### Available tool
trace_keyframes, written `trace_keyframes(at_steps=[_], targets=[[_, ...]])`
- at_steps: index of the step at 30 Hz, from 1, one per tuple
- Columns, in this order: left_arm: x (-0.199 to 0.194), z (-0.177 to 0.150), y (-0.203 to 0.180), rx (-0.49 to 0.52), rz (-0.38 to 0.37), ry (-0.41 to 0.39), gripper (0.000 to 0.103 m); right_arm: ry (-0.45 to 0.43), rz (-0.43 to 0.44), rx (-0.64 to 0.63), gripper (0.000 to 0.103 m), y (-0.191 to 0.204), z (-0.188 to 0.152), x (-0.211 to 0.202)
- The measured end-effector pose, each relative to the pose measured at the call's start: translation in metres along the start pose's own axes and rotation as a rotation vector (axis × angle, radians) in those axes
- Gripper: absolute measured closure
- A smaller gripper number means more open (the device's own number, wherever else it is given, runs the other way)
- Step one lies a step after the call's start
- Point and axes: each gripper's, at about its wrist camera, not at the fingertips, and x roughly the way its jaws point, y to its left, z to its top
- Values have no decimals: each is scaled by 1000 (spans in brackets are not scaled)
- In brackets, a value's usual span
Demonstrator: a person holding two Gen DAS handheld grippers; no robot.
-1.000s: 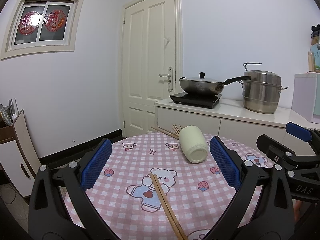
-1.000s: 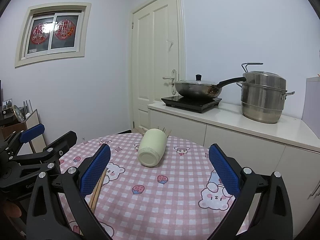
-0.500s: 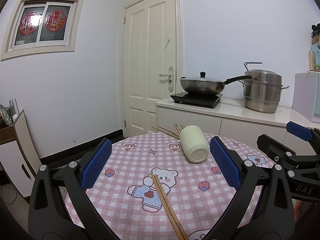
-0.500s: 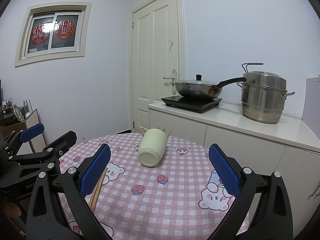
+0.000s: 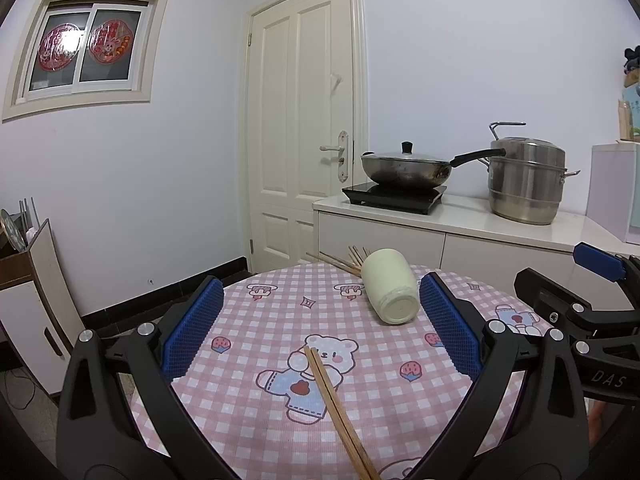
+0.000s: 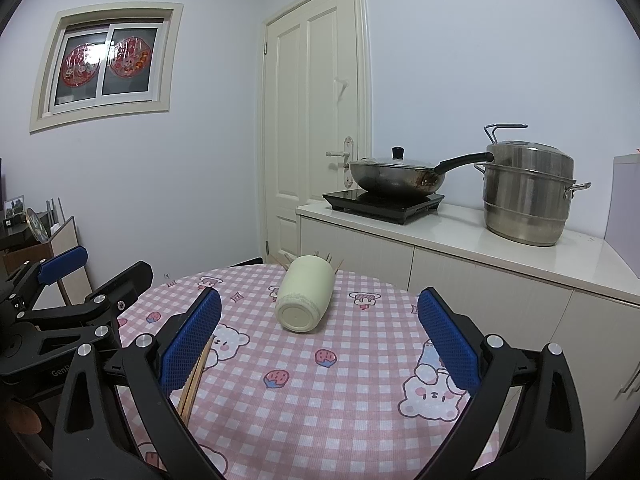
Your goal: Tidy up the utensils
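Observation:
A pale green utensil holder (image 5: pixel 391 292) lies on its side at the far part of the round table, base toward me, with several wooden chopsticks (image 5: pixel 338 261) sticking out of its far mouth. It also shows in the right wrist view (image 6: pixel 305 299). A loose pair of chopsticks (image 5: pixel 336 404) lies on the cloth near me, partly hidden behind my right gripper's left finger in the right wrist view (image 6: pixel 194 380). My left gripper (image 5: pixel 320 328) is open and empty above the near table. My right gripper (image 6: pixel 318 332) is open and empty, to the right of the left one.
The table wears a pink checked cloth (image 5: pixel 260 320) with bear prints. Behind it a white counter (image 6: pixel 480 236) carries a wok on an induction hob (image 6: pixel 384 200) and a steel steamer pot (image 6: pixel 528 196). A door (image 5: pixel 308 120) is at the back, a cabinet (image 5: pixel 36 300) at the left.
Almost nothing: both grippers hold nearly still, open, with only a slight drift of the view.

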Motion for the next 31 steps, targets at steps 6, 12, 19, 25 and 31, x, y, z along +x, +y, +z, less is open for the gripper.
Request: trace_keyframes(at_steps=[6,12,19,25,31], targets=[[2,-2,1,0,2,3,6,4,-1,0,8,1,-2,4],[1,-3,0,1,2,4,6,5,-1,0,8,0,-2,4],[2,-5,-2,7,7,13,6,12,2,4,8,-1,-4,7],[4,-5,-2,3,10,31,6,20,5,4,8,-3,-6,12],[9,-8,1,-1,21,63,6,45,23,0,8,-1,-8,21]])
